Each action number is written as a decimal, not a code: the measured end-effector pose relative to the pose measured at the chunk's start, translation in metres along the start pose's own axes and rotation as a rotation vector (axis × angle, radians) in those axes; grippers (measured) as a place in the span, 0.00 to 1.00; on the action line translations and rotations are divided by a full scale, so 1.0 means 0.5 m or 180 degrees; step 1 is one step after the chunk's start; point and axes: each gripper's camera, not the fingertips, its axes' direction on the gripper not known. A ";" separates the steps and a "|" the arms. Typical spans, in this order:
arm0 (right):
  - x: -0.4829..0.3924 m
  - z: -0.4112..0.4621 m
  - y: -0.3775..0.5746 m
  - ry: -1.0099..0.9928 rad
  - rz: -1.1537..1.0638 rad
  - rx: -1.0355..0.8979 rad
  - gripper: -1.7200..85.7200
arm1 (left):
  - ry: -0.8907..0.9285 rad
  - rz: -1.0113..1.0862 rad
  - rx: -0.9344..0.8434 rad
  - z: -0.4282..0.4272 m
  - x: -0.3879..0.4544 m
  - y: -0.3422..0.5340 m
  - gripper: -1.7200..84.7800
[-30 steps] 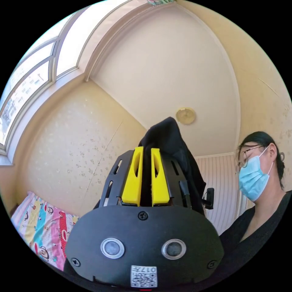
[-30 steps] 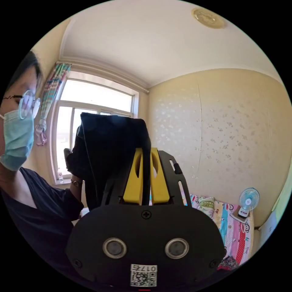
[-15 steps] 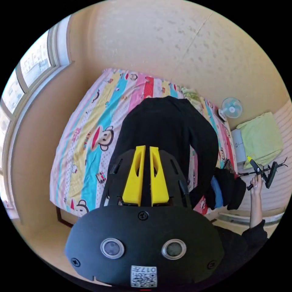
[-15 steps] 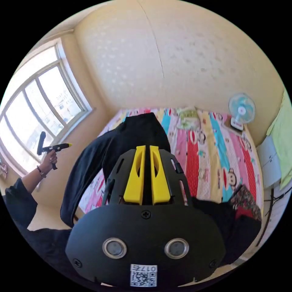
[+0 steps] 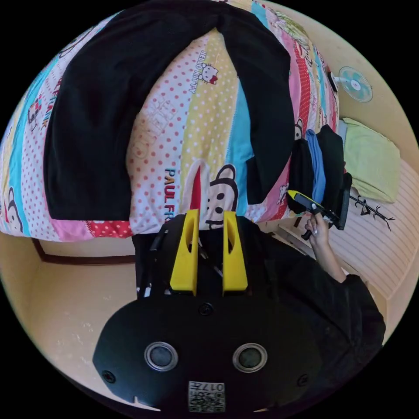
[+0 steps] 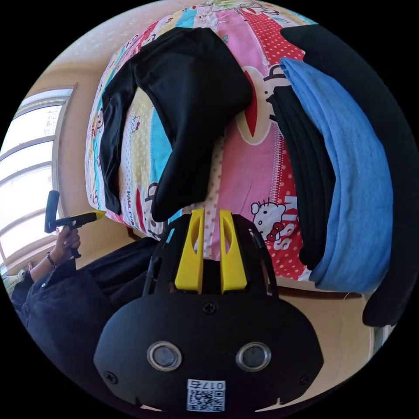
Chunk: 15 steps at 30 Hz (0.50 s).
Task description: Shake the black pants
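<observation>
A: Take the bed (image 5: 209, 144) as the landmark. Where are the black pants (image 5: 100, 109)?

B: Spread on the cartoon-print bedsheet. In the left gripper view they make an arch: one wide leg lies on the left part of the sheet, the joined part is at the far end of the bed, and the narrower leg (image 5: 270, 109) runs back toward the near edge of the bed.

A: And the left gripper (image 5: 209, 218)?

B: Its yellow jaws stand apart with a gap between them and grip nothing. They sit over the near edge of the bed, apart from the pants.

A: What is to the right of that?

B: A stack of folded clothes (image 5: 321, 168) at the bed's near right corner, black and blue. In front of it a hand (image 5: 317, 224) holds the other gripper's handle.

A: In the right gripper view?

B: The pants (image 6: 192, 113) lie on the sheet (image 6: 257, 174), one leg end reaching nearly to the bed's near edge. The right gripper (image 6: 211, 216) hangs just before that edge, jaws parted and empty. Right of the pants the folded pile (image 6: 349, 174) rests on the bed, a blue piece between black ones.
</observation>
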 end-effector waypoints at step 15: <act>0.176 -0.130 -0.131 -0.0752 -0.0129 -0.0248 0.07 | 0.0520 -0.0118 -0.0667 0.037 0.012 -0.203 0.08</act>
